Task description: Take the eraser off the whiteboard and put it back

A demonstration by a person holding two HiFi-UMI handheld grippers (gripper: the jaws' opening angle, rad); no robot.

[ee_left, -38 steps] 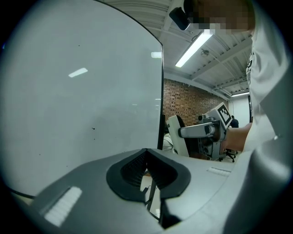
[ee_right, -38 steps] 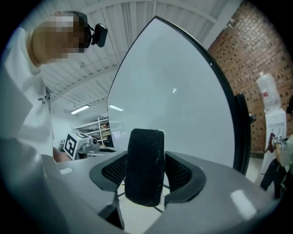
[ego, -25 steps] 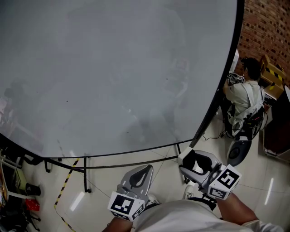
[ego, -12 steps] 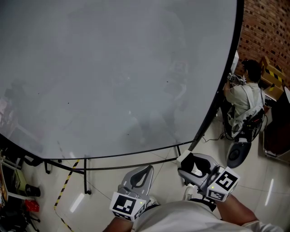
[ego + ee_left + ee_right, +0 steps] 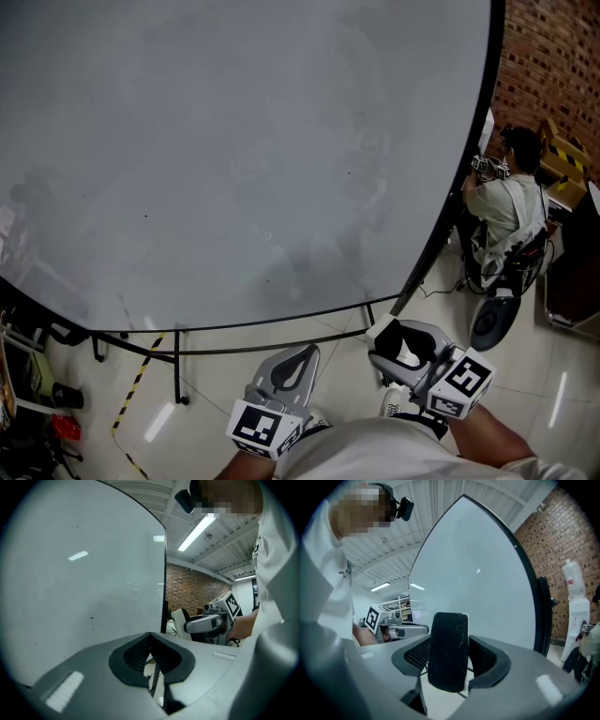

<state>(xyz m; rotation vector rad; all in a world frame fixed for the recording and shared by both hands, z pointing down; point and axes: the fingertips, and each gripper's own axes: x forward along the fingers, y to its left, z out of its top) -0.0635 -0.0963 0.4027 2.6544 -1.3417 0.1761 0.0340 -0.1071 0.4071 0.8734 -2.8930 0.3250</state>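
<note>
The whiteboard (image 5: 234, 141) fills most of the head view, and its grey surface is bare. Below its lower edge, my right gripper (image 5: 398, 337) is shut on the eraser (image 5: 409, 351), a black felt block with a white back. In the right gripper view the eraser (image 5: 449, 651) stands upright between the pads, with the whiteboard (image 5: 478, 588) just beyond it. My left gripper (image 5: 302, 354) hovers beside it to the left, shut with nothing in it. Its pads meet at the tips in the left gripper view (image 5: 151, 641). Neither gripper touches the board.
The board's black stand legs (image 5: 176, 361) and a strip of yellow-black tape (image 5: 136, 380) are on the tiled floor below. A person (image 5: 506, 202) sits at the right by a brick wall (image 5: 553, 56). A water dispenser (image 5: 574, 606) stands at the far right.
Both grippers stay where they were, and the eraser is still held. Only the seated person at the right has shifted a little.
</note>
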